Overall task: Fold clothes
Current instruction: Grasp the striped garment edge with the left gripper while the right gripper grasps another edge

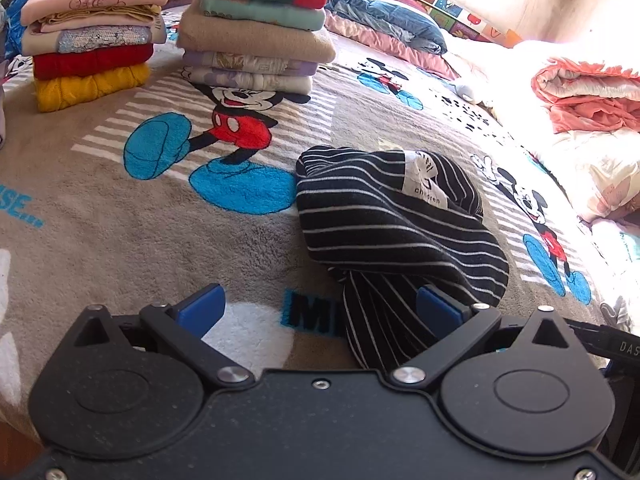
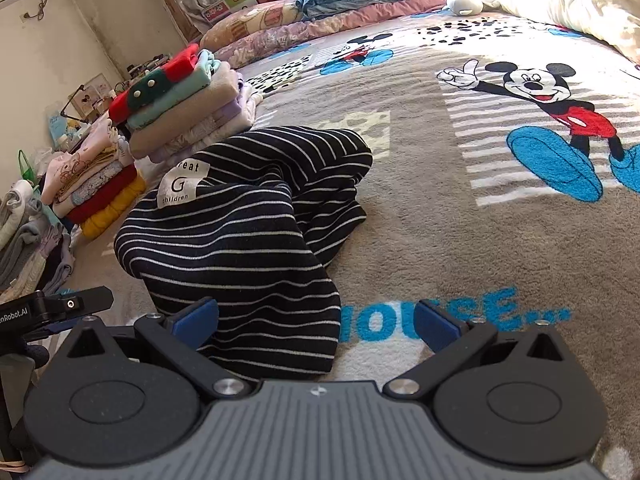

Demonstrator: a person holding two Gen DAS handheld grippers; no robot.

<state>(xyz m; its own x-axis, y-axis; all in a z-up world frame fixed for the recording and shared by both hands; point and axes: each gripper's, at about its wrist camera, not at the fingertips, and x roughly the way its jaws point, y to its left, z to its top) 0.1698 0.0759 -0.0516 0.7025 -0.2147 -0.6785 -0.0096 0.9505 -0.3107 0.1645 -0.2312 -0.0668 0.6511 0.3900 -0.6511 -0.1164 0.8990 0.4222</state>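
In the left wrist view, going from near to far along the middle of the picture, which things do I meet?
Left tool → black striped garment → stack topped by a red and green garment → folded blue quilt.

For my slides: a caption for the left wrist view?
Open left gripper over a crumpled striped garment on the Mickey blanket, folded stacks behind.

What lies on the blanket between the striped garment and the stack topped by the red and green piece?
In the left wrist view, only bare Mickey Mouse blanket separates the striped garment from that stack.
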